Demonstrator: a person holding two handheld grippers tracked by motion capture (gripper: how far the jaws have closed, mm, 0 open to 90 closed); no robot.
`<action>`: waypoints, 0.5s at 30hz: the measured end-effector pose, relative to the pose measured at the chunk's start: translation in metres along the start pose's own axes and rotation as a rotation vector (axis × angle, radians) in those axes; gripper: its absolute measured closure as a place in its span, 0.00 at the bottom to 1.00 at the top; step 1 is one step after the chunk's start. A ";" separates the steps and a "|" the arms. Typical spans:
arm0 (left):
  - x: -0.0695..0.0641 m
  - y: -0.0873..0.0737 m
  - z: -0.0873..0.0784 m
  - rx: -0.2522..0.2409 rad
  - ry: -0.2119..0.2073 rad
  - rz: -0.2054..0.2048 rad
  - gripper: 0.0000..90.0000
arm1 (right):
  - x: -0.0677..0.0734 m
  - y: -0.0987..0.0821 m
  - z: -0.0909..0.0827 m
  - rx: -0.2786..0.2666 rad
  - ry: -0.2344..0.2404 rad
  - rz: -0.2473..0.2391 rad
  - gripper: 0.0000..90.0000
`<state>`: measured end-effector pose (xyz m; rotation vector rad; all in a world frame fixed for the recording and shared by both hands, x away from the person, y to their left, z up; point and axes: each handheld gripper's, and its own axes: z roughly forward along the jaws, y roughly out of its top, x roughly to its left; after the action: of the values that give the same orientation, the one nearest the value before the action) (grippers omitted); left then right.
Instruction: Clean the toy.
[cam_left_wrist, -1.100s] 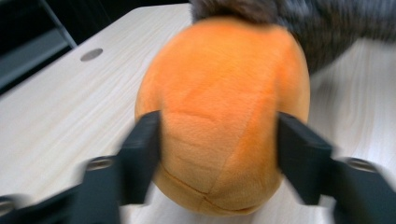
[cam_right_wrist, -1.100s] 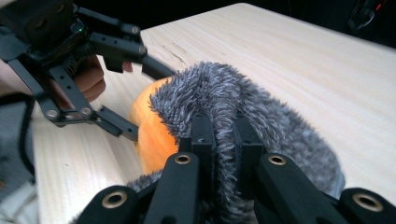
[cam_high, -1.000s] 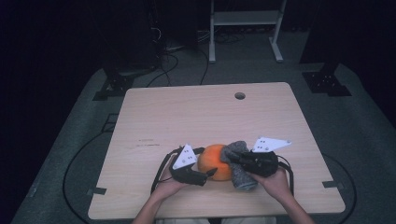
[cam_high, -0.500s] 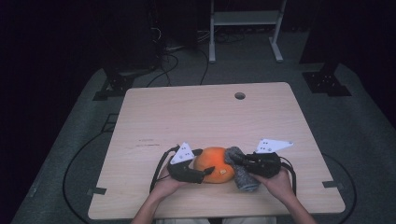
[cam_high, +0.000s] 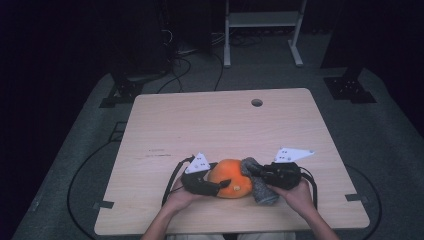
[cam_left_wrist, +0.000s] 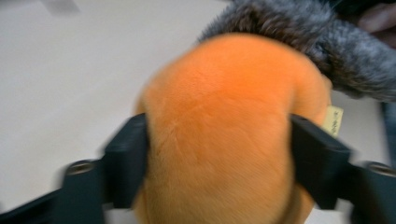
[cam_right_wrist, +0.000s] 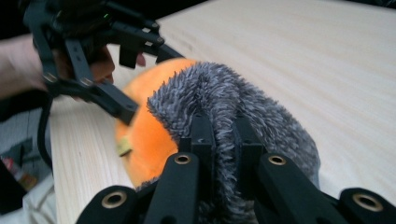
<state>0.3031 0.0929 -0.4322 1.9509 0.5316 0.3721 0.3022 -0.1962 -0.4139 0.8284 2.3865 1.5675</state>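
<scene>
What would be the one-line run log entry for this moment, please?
left tool: jaws just closing, pads on orange plush | right tool: shut on grey fur piece | place: near table edge

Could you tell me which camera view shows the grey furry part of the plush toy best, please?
The right gripper view: grey fur sits close, pinched in the right tool. The left gripper view catches its edge; the high view shows it small.

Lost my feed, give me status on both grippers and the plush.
Left gripper closing on orange plush. Right gripper shut on grey fur. Nothing in the way.
</scene>
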 end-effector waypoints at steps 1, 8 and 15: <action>-0.004 0.002 0.000 -0.016 0.047 0.040 0.38 | 0.002 0.003 -0.002 -0.019 0.000 -0.002 0.91; -0.003 -0.007 0.003 0.055 0.018 0.069 0.33 | -0.006 -0.011 0.011 0.031 -0.015 0.027 0.91; 0.007 -0.006 -0.001 0.026 -0.035 -0.035 0.14 | -0.013 -0.015 0.005 0.055 -0.063 0.048 0.91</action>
<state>0.3078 0.0993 -0.4369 1.9667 0.5496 0.3100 0.3098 -0.2036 -0.4312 0.9382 2.3917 1.4762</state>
